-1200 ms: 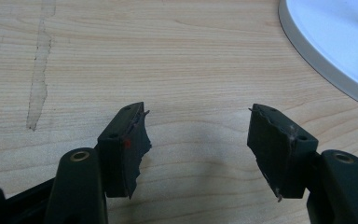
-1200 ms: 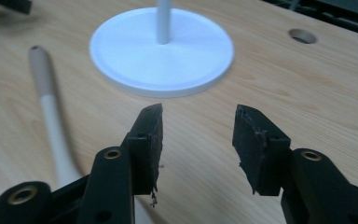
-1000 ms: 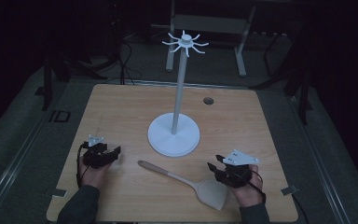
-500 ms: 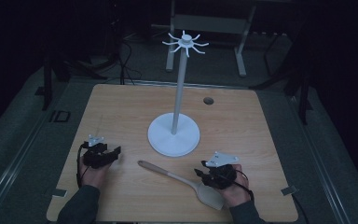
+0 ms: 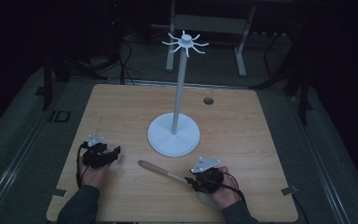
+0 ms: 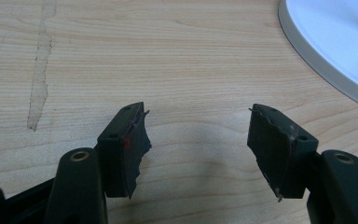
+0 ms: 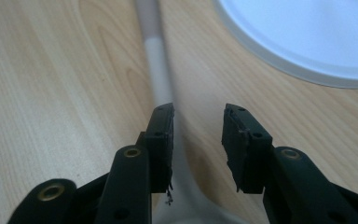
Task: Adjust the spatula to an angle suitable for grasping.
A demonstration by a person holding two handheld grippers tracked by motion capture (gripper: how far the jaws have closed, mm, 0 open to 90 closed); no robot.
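A spatula with a wooden handle and a pale head lies on the wooden table, in front of the white stand's round base. My right gripper hangs low over the spatula's neck, hiding most of the head. In the right gripper view the pale neck runs down between the jaws of the right gripper, close to the left one. These jaws have just been closing, and a gap is still visible. My left gripper rests on the table at the left, its jaws wide apart over bare wood.
The stand's thin pole rises from the base to a ring of hooks at the top. Its base edge lies just beyond the left gripper. A small round hole sits at the table's far side. Dark floor surrounds the table.
My right gripper has moved left and down onto the spatula's neck, now covering most of the head, and its jaws have narrowed. The left gripper has stayed put.
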